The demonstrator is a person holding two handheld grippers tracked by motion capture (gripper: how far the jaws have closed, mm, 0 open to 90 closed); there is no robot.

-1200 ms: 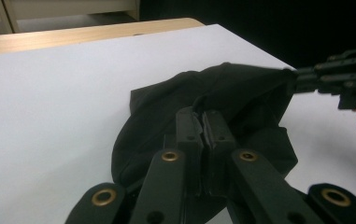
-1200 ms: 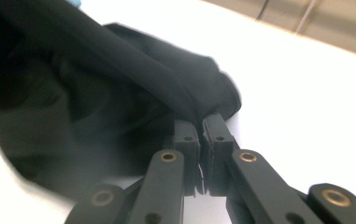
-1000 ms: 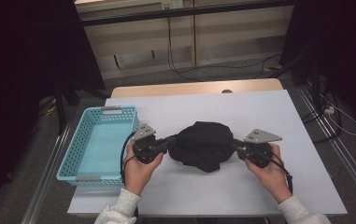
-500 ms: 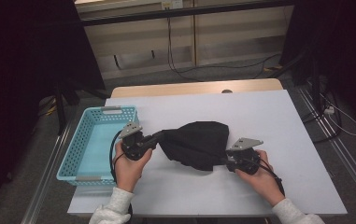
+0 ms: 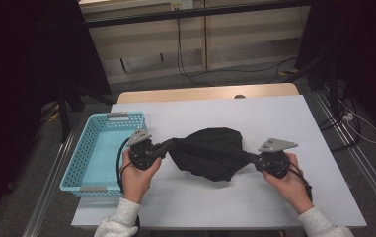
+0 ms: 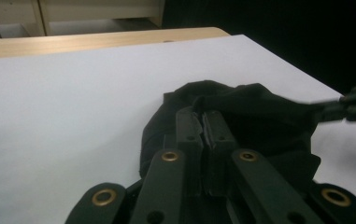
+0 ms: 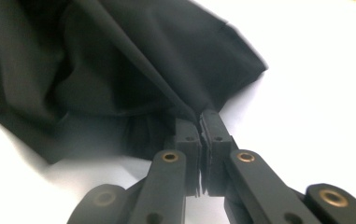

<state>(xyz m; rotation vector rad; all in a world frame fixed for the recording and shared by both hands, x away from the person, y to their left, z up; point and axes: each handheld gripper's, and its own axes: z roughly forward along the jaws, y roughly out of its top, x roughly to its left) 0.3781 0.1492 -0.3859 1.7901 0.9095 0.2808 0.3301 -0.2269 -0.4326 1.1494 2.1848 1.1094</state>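
A black cloth (image 5: 210,153) lies bunched in the middle of the white table (image 5: 254,113), pulled out into a point at each side. My left gripper (image 5: 168,145) is shut on the cloth's left edge; in the left gripper view its jaws (image 6: 202,114) pinch a fold of the cloth (image 6: 259,116). My right gripper (image 5: 251,158) has just closed its jaws and is shut on the cloth's right corner. In the right gripper view the cloth (image 7: 119,60) runs taut into the closed jaws of that gripper (image 7: 199,116). The right gripper (image 6: 353,105) also appears far off in the left gripper view.
A light blue plastic basket (image 5: 72,168) stands at the table's left edge, close beside my left hand. Bare white tabletop lies behind and in front of the cloth. Beyond the table's far edge are a wooden strip, cables on the floor and dark curtains.
The right gripper went in toward the cloth, closed on its corner and drew back right, stretching that side out. The left gripper shifted slightly left, still holding its edge.
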